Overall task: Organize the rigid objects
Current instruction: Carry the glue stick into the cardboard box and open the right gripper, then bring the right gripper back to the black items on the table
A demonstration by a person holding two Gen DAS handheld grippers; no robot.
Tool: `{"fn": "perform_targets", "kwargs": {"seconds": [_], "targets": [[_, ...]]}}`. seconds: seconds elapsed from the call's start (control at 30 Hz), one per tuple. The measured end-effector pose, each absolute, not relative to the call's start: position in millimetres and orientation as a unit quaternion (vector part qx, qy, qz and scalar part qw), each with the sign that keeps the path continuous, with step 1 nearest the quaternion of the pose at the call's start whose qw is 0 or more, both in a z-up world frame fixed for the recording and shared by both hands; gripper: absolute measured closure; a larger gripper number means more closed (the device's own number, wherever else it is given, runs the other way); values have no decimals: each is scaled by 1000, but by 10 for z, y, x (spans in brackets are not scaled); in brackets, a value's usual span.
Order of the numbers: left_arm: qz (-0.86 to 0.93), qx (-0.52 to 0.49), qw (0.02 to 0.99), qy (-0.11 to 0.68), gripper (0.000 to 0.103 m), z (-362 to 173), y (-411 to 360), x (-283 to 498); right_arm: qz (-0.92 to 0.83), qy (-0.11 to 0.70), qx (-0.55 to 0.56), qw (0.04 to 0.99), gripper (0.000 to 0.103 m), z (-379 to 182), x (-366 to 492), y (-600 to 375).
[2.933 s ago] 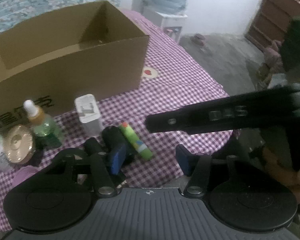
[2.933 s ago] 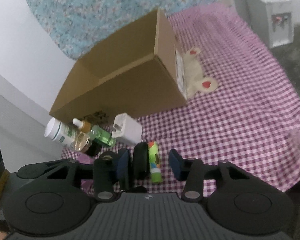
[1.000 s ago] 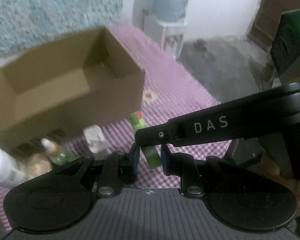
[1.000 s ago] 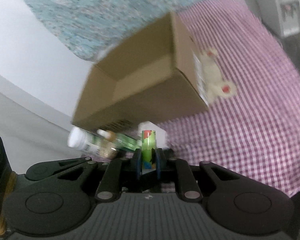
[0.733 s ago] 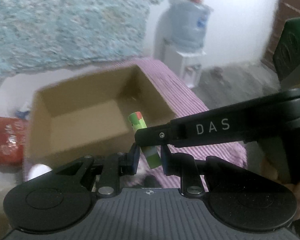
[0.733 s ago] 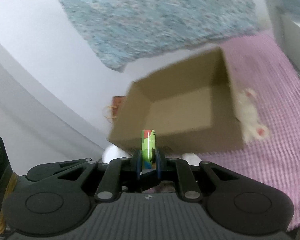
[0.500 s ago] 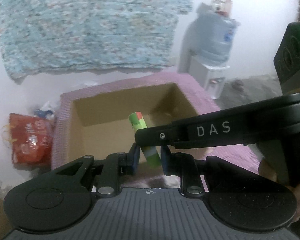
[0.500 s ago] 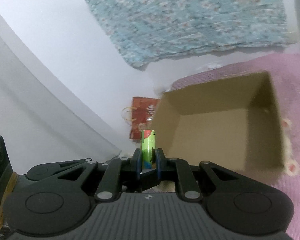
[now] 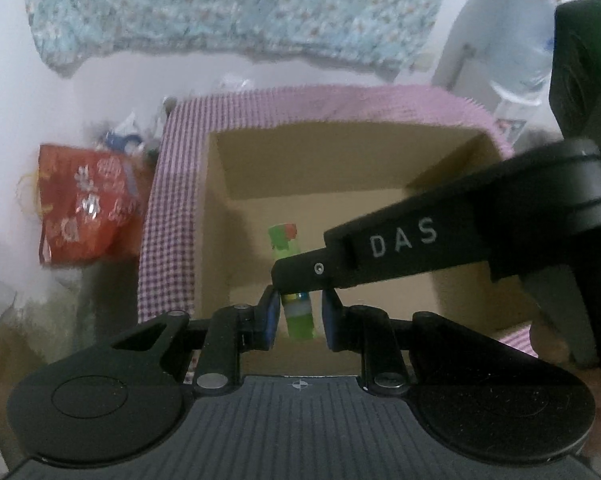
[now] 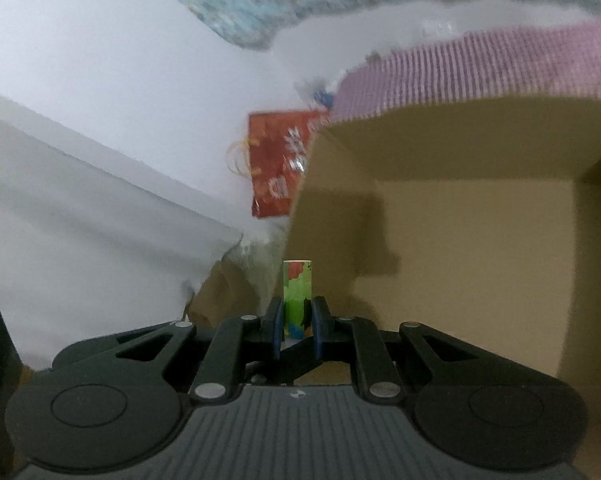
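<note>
The right gripper [image 10: 296,330] has its jaws clenched on the small green printed tube [image 10: 296,294], upright, over the open brown cardboard box [image 10: 480,240]; the left gripper [image 9: 299,320] jaws sit released beside it.

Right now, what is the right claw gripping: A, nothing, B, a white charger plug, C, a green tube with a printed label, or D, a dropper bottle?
C: the right claw is shut on a green printed tube, held upright at the near left corner of the open cardboard box.
</note>
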State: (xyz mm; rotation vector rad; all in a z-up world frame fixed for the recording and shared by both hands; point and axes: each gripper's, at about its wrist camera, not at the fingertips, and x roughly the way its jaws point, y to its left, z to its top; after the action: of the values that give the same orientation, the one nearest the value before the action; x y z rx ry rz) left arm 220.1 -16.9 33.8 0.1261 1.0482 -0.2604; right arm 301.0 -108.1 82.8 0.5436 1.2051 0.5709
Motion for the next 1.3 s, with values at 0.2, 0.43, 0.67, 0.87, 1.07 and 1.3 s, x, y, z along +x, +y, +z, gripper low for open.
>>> {"fn": "perform_targets", "kwargs": {"seconds": [0.2, 0.43, 0.67, 0.87, 1.07, 1.3], "targets": [[-105, 82, 849, 512, 79, 189, -183, 2370, 243, 586, 265, 726, 87, 440, 3304, -1011], [-103, 80, 847, 516, 74, 159, -150, 2427, 219, 607, 278, 712, 87, 123, 3527, -937], [-109, 54, 855, 504, 69, 280, -62, 2355, 232, 585, 294, 720, 86, 270, 3406, -1137], [-123, 22, 872, 473, 57, 606, 20, 2057, 246, 541, 306, 744, 86, 706, 3037, -1562], [-154, 9, 893, 423, 37, 965, -9, 1562, 255, 484, 316, 776, 85, 1121, 2418, -2071], [-190, 4, 886, 424, 33, 895, -155, 1024, 220, 446, 325, 805, 85, 1140, 1483, -2543]]}}
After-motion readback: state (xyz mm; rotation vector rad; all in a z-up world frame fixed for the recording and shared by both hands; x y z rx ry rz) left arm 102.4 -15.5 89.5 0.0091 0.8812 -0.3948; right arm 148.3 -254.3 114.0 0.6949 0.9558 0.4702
